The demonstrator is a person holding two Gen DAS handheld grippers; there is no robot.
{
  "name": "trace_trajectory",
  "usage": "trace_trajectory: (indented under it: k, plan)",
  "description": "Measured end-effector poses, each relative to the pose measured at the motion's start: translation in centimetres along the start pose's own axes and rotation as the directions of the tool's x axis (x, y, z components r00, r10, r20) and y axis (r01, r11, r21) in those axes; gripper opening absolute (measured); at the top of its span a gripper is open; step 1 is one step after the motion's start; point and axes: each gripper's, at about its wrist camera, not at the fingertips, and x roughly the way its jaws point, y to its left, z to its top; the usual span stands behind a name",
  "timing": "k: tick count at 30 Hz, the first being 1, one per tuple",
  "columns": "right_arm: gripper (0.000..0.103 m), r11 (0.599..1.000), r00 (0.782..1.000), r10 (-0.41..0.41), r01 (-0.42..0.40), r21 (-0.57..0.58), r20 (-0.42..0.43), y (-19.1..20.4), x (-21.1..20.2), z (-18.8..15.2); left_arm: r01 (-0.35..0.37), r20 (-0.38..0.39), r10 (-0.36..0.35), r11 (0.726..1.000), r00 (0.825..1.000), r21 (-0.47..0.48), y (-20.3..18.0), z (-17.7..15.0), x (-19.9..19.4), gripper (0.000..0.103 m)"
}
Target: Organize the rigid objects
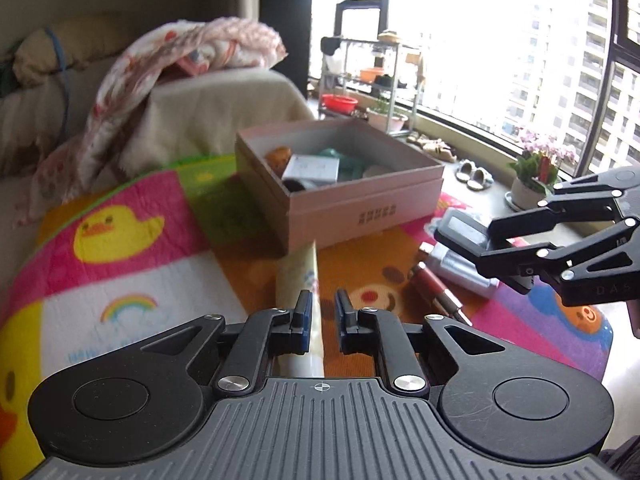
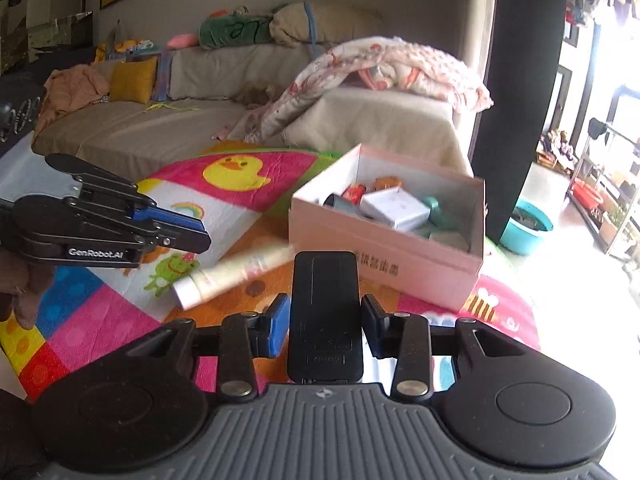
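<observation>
Two grippers are in play. Nearest me, my right gripper (image 2: 325, 320) is clamped on a flat black remote-like device (image 2: 325, 312), held across its narrow sides above the mat (image 2: 100, 328); it looks stiff, light and smooth-cased, so I judge a mid-body pinch safest against slipping. My left gripper (image 1: 322, 312) is closed down with nothing between its pads, hovering over the cream tube (image 1: 298, 276), which is lying on the mat. That tube looks slick and slightly squashy; I'd grab mid-barrel. Farther off sits the pink box (image 2: 384, 256), already holding several items.
</observation>
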Motion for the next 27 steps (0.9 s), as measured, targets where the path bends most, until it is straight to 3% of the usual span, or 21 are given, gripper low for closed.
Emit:
trace_trajectory:
  k: [4, 8, 11, 15, 17, 20, 24, 27]
  plan:
    - [0.038, 0.999, 0.999, 0.036, -0.035, 0.023, -0.035, 0.8, 1.0, -1.0, -0.065, -0.018, 0.064, 0.996, 0.998, -0.059, 1.2, -0.7, 0.1, 0.017]
    - [0.038, 0.995, 0.994, 0.090, -0.088, 0.041, -0.056, 2.5, 2.7, -1.5, -0.052, -0.068, 0.045, 0.992, 0.997, -0.113, 1.9, -0.4, 1.6, 0.018]
    - [0.038, 0.996, 0.994, 0.085, -0.082, 0.034, -0.070, 4.1, 4.3, -1.8, -0.038, -0.053, 0.032, 0.993, 0.998, -0.115, 1.4, -0.1, 2.8, 0.019]
    - [0.038, 0.998, 0.999, -0.006, 0.003, -0.068, -0.047, 6.3, 5.0, -2.4, -0.044, -0.098, 0.033, 0.993, 0.995, -0.112, 0.8, 0.2, 4.8, 0.039]
    - [0.038, 0.995, 0.999, -0.021, 0.017, -0.098, -0.043, 6.7, 5.0, -2.6, -0.042, -0.146, 0.025, 0.993, 0.989, -0.111, 0.5, 0.1, 6.1, 0.039]
    - [0.039, 0.995, 0.998, -0.028, 0.023, -0.096, -0.048, 6.5, 4.9, -2.7, -0.045, -0.116, 0.036, 0.996, 0.993, -0.078, 0.2, -0.2, 6.3, 0.039]
    - [0.039, 0.997, 0.998, 0.022, -0.026, -0.072, -0.056, 6.4, 4.8, -2.4, -0.006, -0.115, -0.003, 0.997, 0.993, -0.079, 0.9, -0.6, 5.9, 0.039]
    - [0.040, 0.990, 0.998, 0.018, -0.025, -0.136, -0.052, 7.5, 5.1, -2.4, -0.003, -0.116, -0.003, 0.999, 0.993, -0.054, 1.2, -1.1, 5.0, 0.032]
